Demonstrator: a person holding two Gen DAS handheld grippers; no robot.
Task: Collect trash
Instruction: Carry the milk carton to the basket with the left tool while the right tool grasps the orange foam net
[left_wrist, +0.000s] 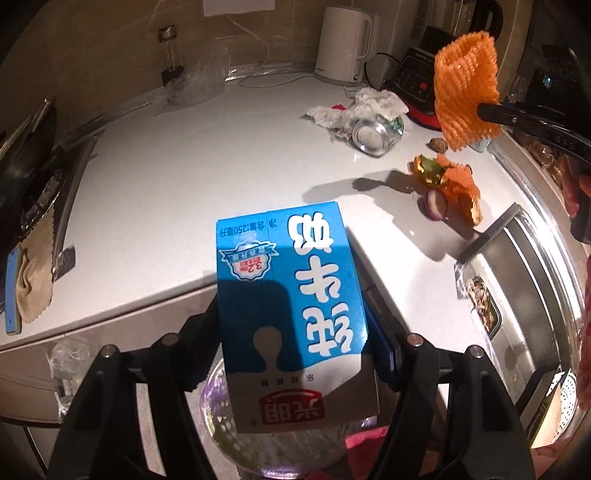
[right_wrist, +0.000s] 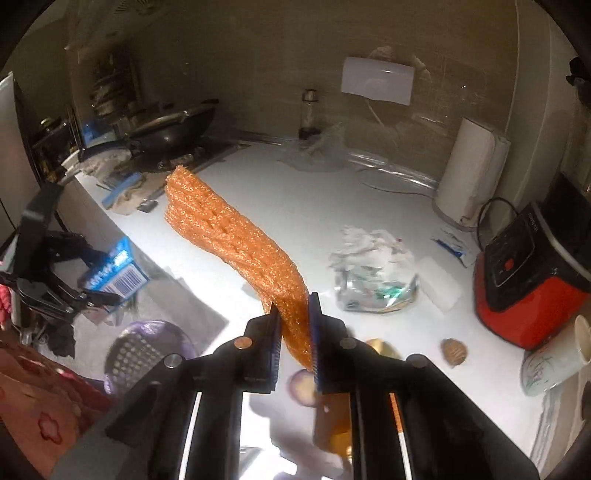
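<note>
A blue-and-white milk carton sits between the fingers of my left gripper, which is shut on its sides. It hangs past the counter edge, above a purple basket lined with clear plastic. In the right wrist view the same carton and basket show at the left. My right gripper is shut on one end of an orange foam net, lifted off the white counter. The left wrist view shows that net hanging high at the right.
On the counter lie crumpled tissues, a crushed clear plastic container, an onion slice, pepper scraps, a second orange net and a nut. A kettle, a red blender base and a cup stand behind, with the sink at right.
</note>
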